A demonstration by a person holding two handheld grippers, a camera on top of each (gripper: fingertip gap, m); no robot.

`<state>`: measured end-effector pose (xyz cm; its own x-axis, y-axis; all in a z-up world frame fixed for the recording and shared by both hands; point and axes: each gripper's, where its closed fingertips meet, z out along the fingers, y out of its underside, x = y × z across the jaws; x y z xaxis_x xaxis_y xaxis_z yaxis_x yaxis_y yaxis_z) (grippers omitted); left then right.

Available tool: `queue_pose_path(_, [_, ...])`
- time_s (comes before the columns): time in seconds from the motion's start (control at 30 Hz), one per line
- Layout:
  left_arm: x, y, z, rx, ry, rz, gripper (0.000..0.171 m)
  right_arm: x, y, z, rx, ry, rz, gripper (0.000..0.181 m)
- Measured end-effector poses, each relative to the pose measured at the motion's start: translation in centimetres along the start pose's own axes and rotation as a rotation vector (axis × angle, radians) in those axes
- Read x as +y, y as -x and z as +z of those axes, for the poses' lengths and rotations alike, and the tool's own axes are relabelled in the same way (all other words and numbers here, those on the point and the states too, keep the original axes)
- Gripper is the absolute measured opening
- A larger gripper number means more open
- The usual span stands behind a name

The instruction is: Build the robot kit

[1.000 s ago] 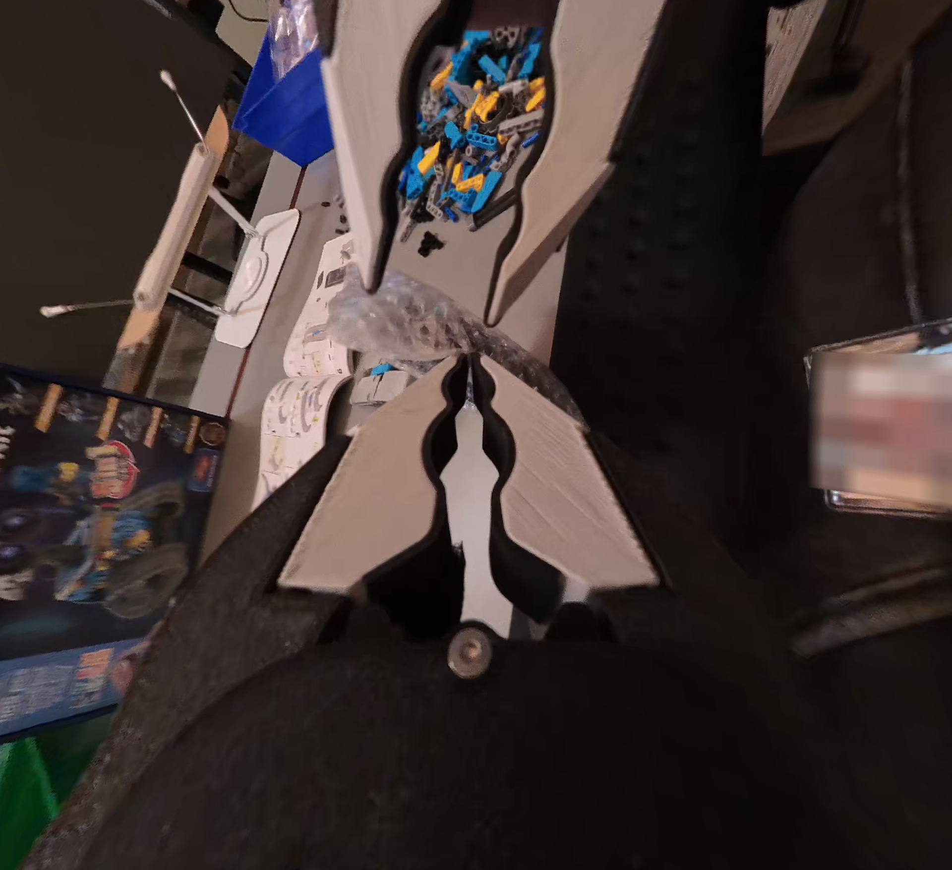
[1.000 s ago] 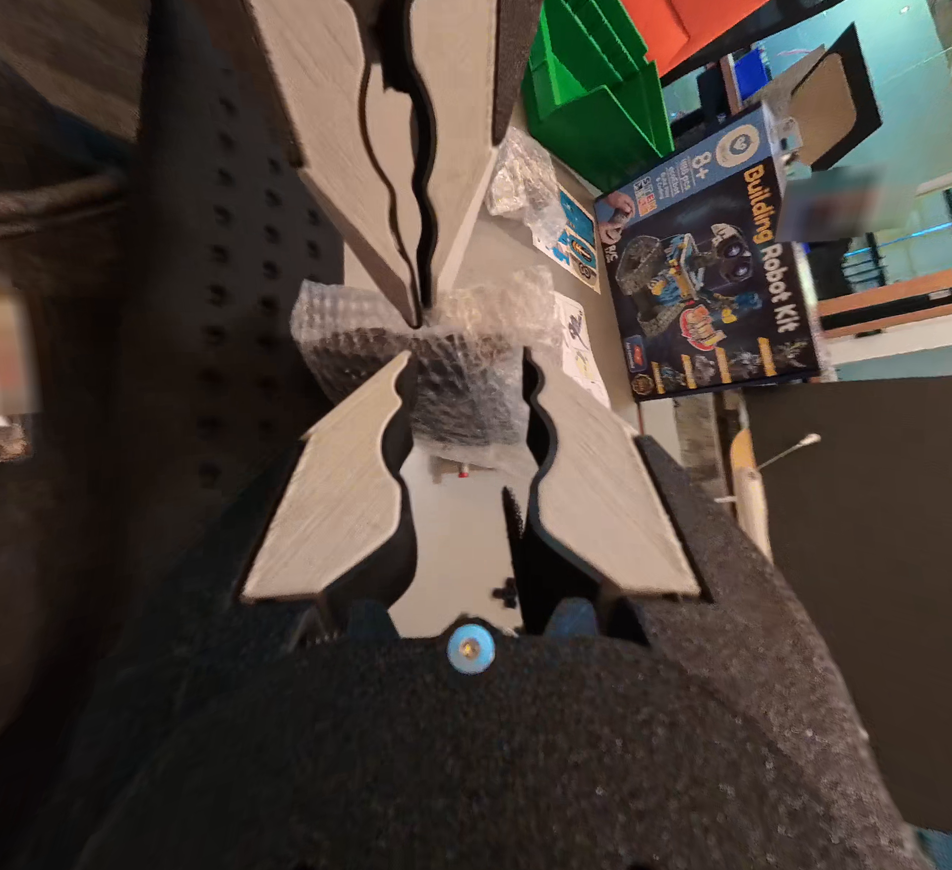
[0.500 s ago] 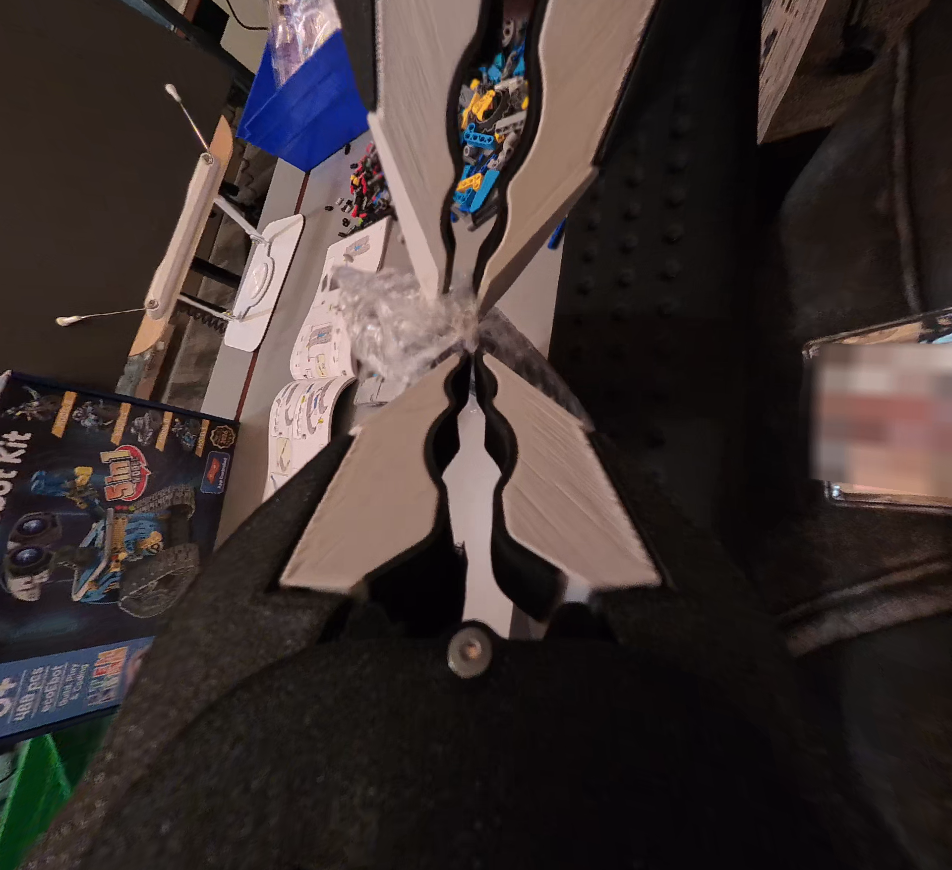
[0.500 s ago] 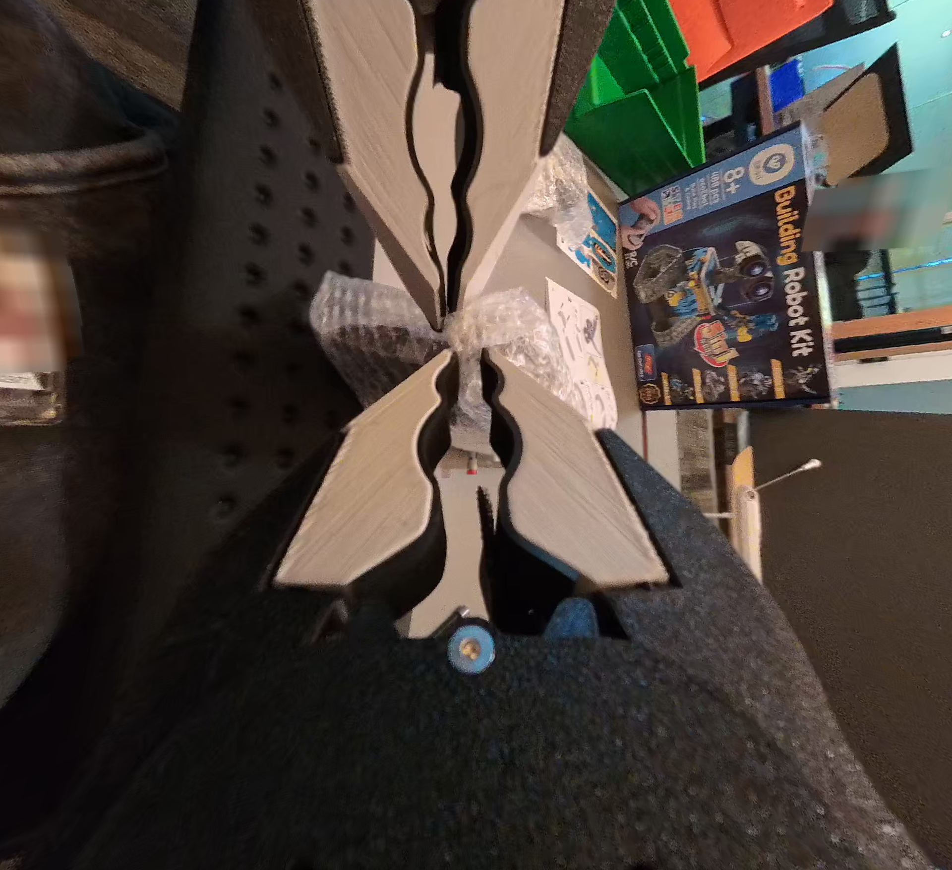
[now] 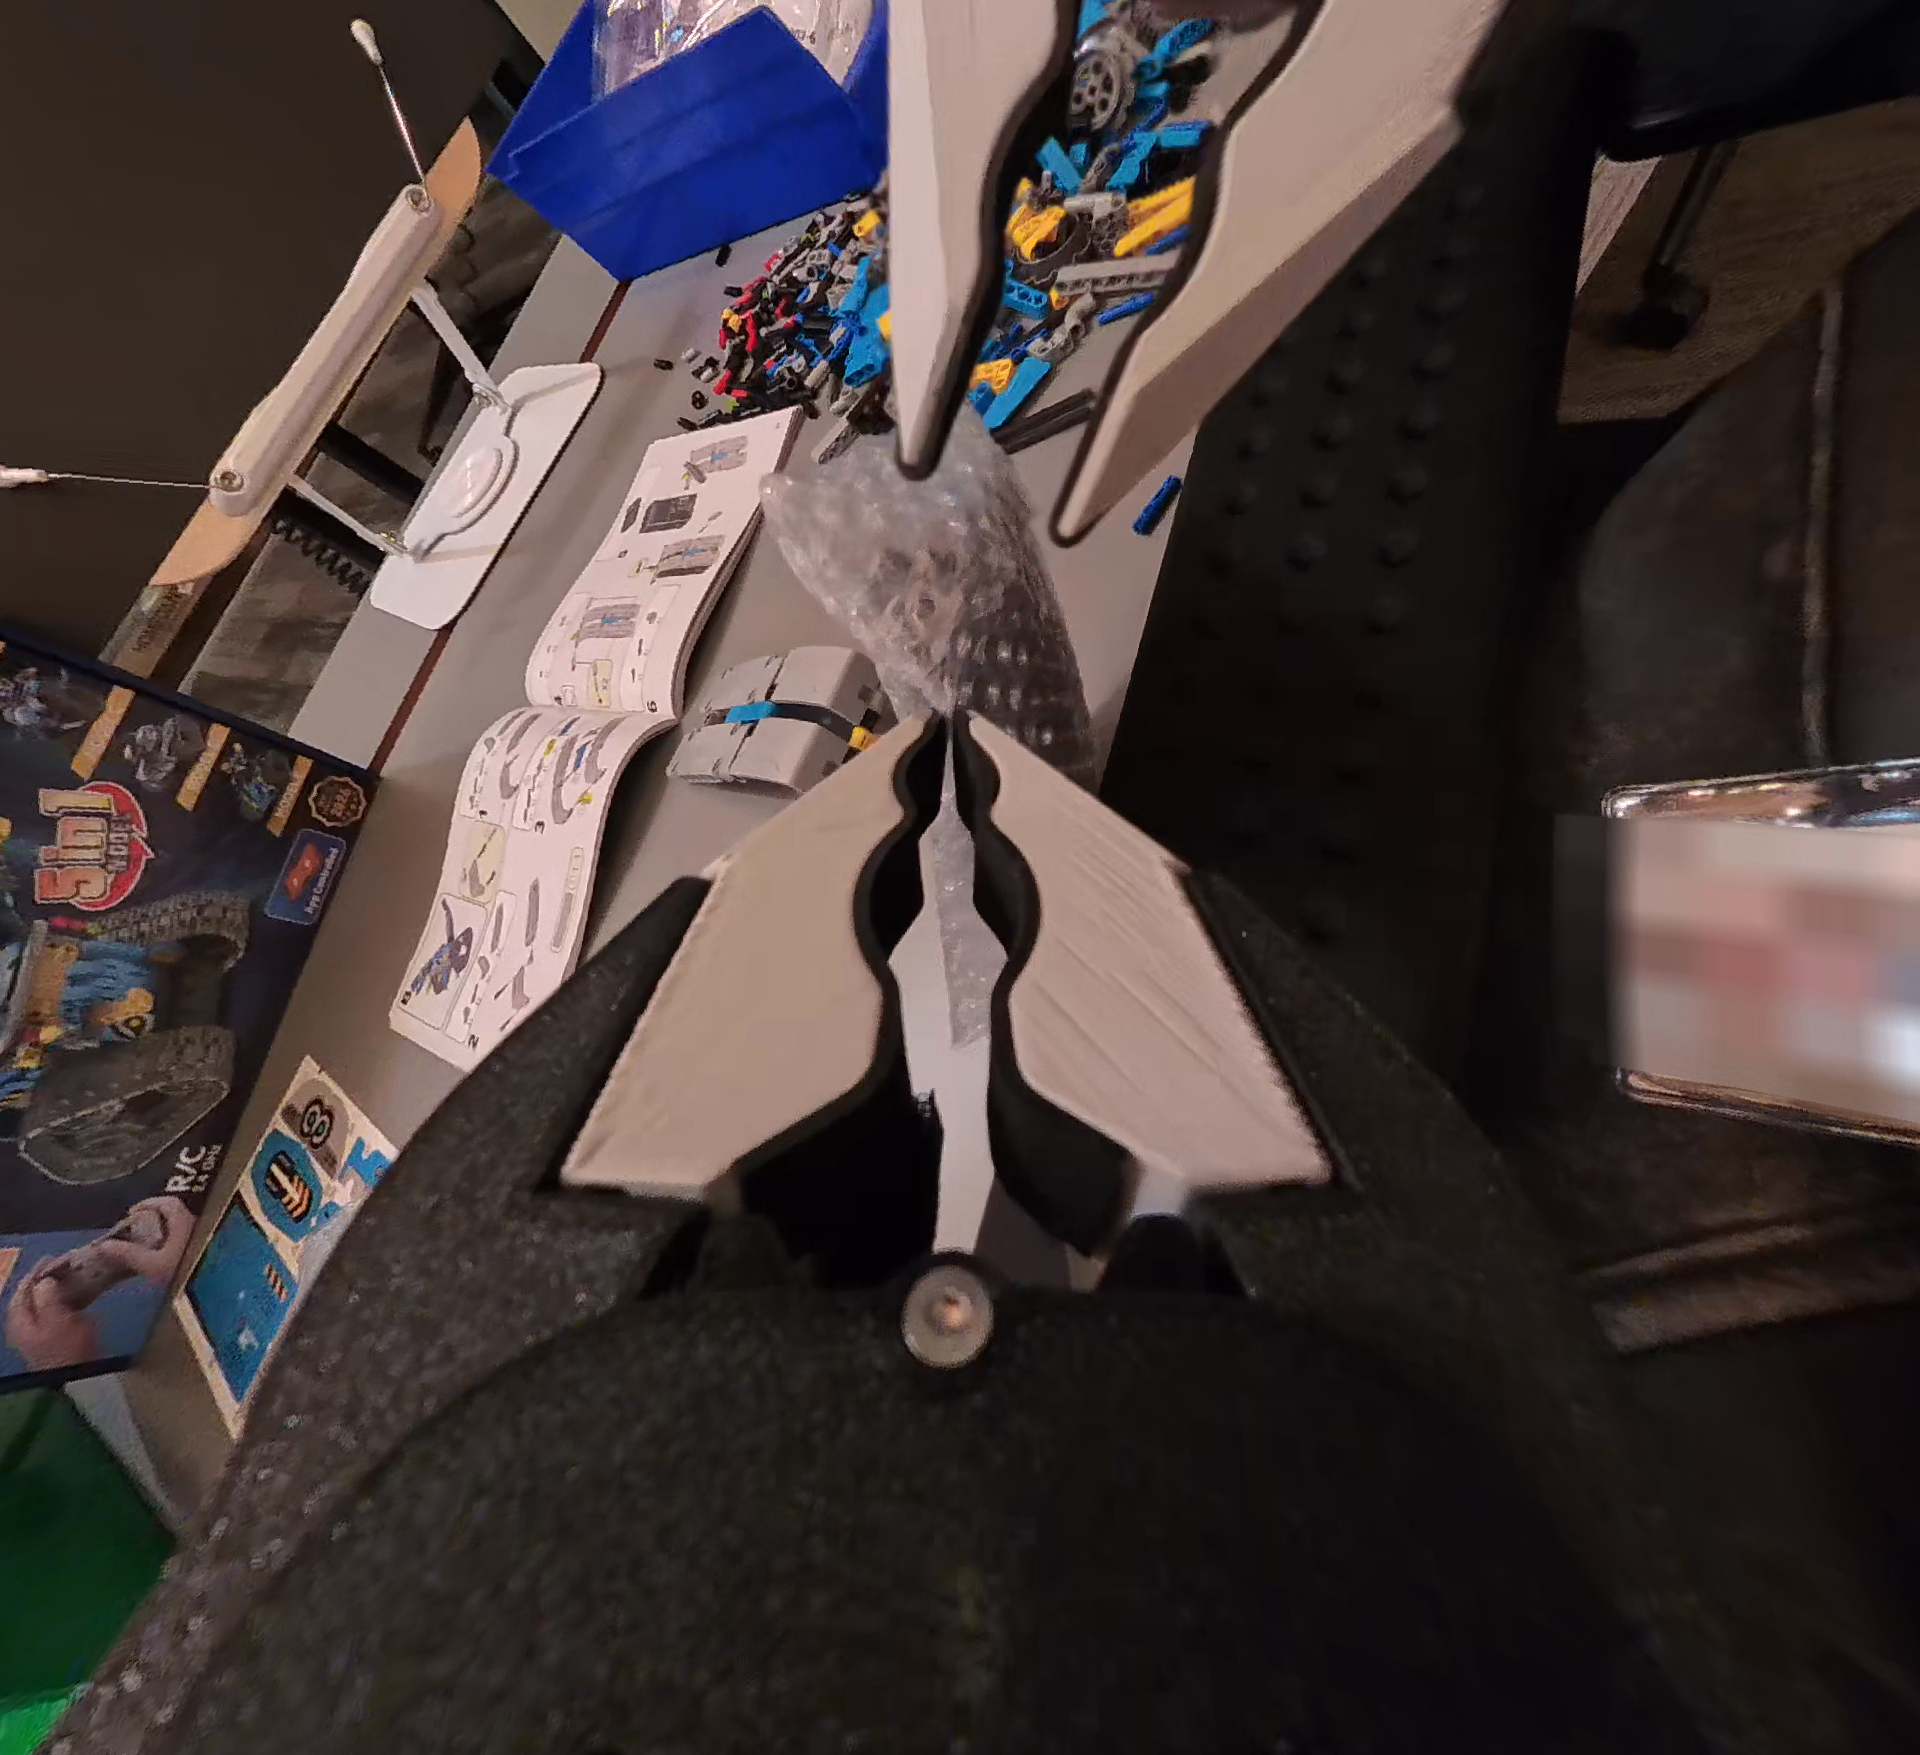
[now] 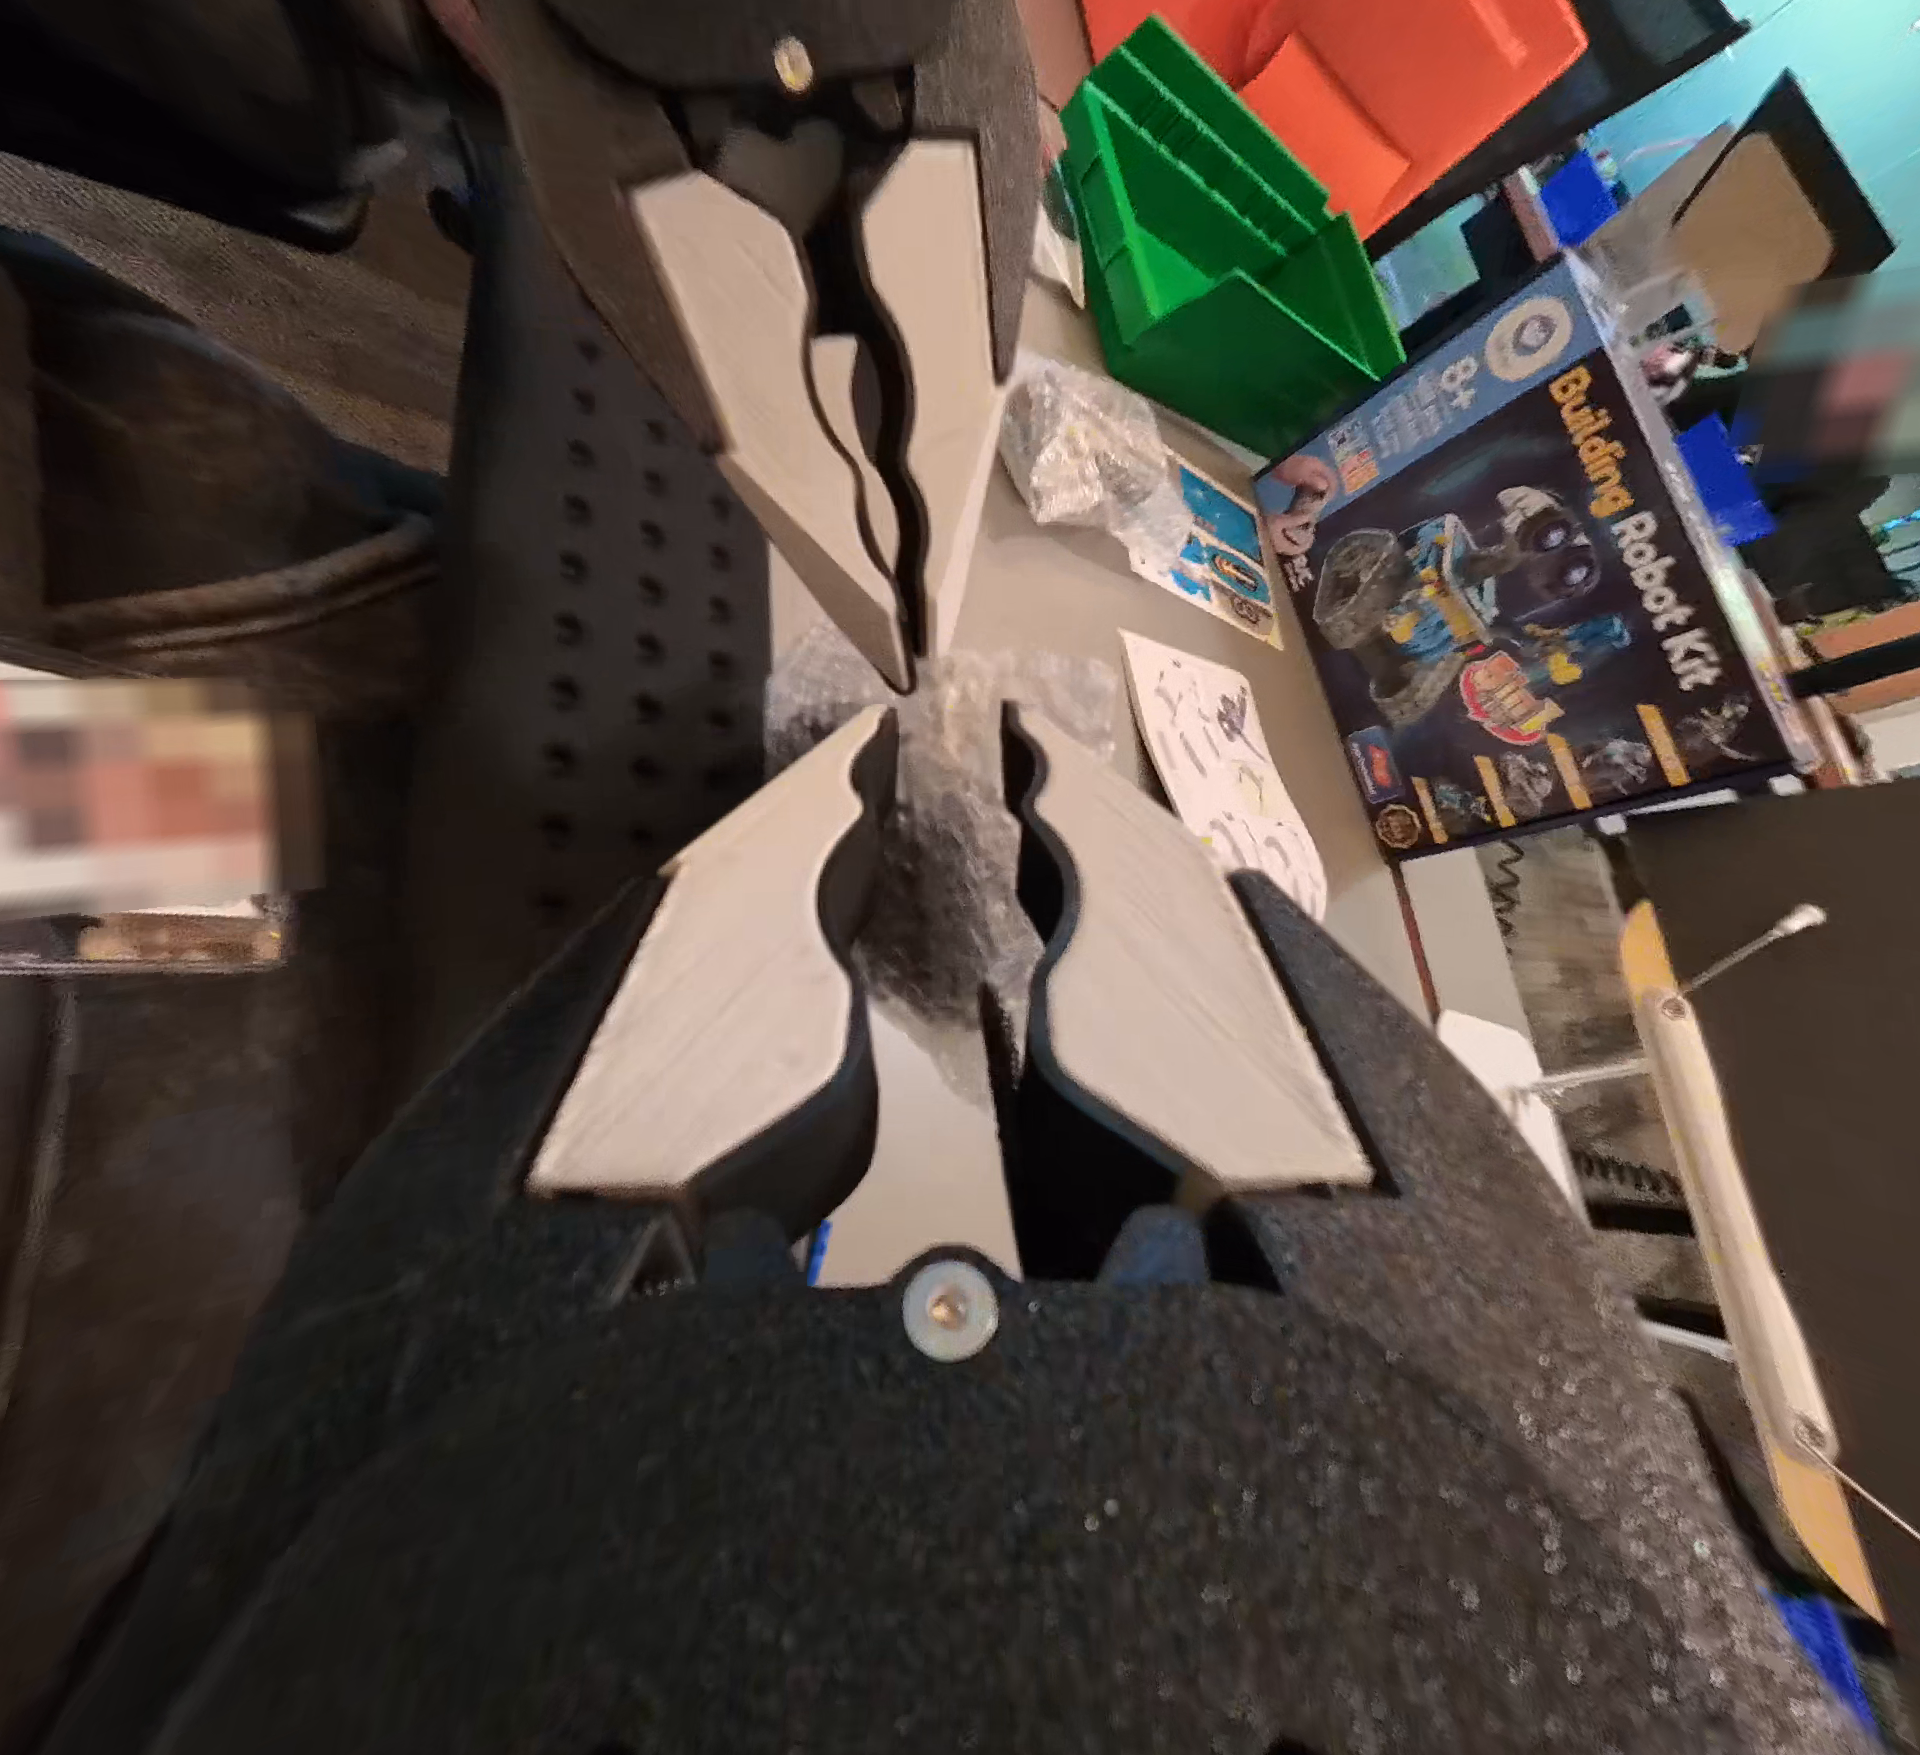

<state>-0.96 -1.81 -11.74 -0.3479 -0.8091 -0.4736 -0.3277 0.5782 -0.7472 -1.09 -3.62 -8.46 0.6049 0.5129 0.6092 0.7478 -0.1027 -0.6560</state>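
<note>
A bubble-wrap packet [image 5: 935, 583] with a dark object inside hangs over the grey table [image 5: 582, 417], between the two grippers, which face each other tip to tip. My left gripper [image 5: 948, 723] is shut on one end of the wrap. It also shows in the right wrist view [image 6: 914, 682], coming in from above. My right gripper [image 6: 948, 718] is open, with its fingers on either side of the packet [image 6: 945, 832]. In the left wrist view the right gripper [image 5: 992, 500] comes from above, and one fingertip touches the wrap's far end.
Behind lie a pile of blue, yellow and grey building pieces [image 5: 1039, 251], a blue bin [image 5: 686, 147], open instruction booklets [image 5: 644, 562] and a grey module [image 5: 774, 729]. The kit box [image 6: 1538, 583], green bins [image 6: 1216, 271] and another plastic bag [image 6: 1081, 448] stand farther off. A black perforated chair back [image 5: 1330, 562] is close beside the grippers. Left tips to right tips: about 4 centimeters.
My right gripper closed on the wrap half a second ago and has now opened again. The grippers have drawn apart, and the packet is stretched between them. My left gripper stayed shut.
</note>
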Motion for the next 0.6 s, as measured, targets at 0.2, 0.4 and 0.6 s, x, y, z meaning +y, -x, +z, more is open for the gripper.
queue_pose_path(0.2, [-0.4,-1.0,0.3,-0.008,0.004,0.092,0.000,1.8,0.6,1.9,0.017,0.108,-0.032,0.012])
queue_pose_path(0.4, [-0.3,-1.1,0.2,0.011,-0.016,0.062,0.000,1.9,1.1,1.8,-0.071,0.112,0.034,0.001])
queue_pose_path(0.6, [-0.8,-1.0,-0.2,0.060,-0.084,-0.008,0.000,1.3,0.8,1.1,-0.158,0.015,0.171,0.000])
